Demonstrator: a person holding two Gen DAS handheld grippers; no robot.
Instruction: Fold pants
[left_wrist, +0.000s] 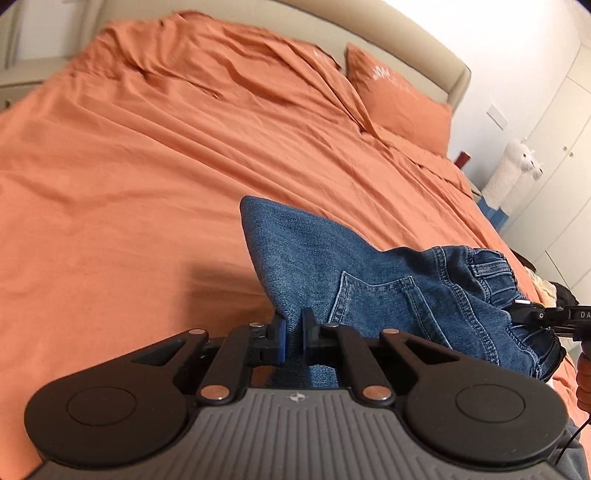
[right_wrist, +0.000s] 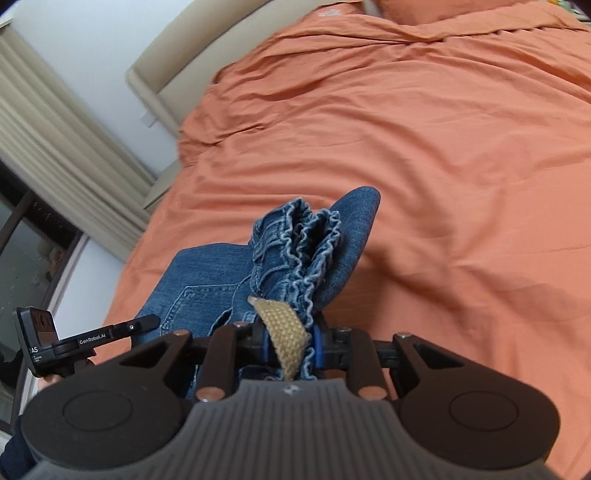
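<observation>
Blue denim pants (left_wrist: 373, 280) hang folded between my two grippers above an orange bed. My left gripper (left_wrist: 293, 338) is shut on a fold of the denim, with a back pocket to its right. My right gripper (right_wrist: 290, 343) is shut on the gathered elastic waistband (right_wrist: 306, 251), with a tan drawstring (right_wrist: 282, 326) between its fingers. The right gripper (left_wrist: 546, 317) shows at the right edge of the left wrist view, and the left gripper (right_wrist: 74, 339) shows at the left of the right wrist view. The pant legs are hidden below.
The orange bedspread (left_wrist: 155, 177) lies wrinkled under the pants. An orange pillow (left_wrist: 402, 99) rests against a beige headboard (left_wrist: 417, 40). A white plush toy (left_wrist: 517, 166) and white cupboards stand at the right. Beige curtains (right_wrist: 55, 155) and a window are on the other side.
</observation>
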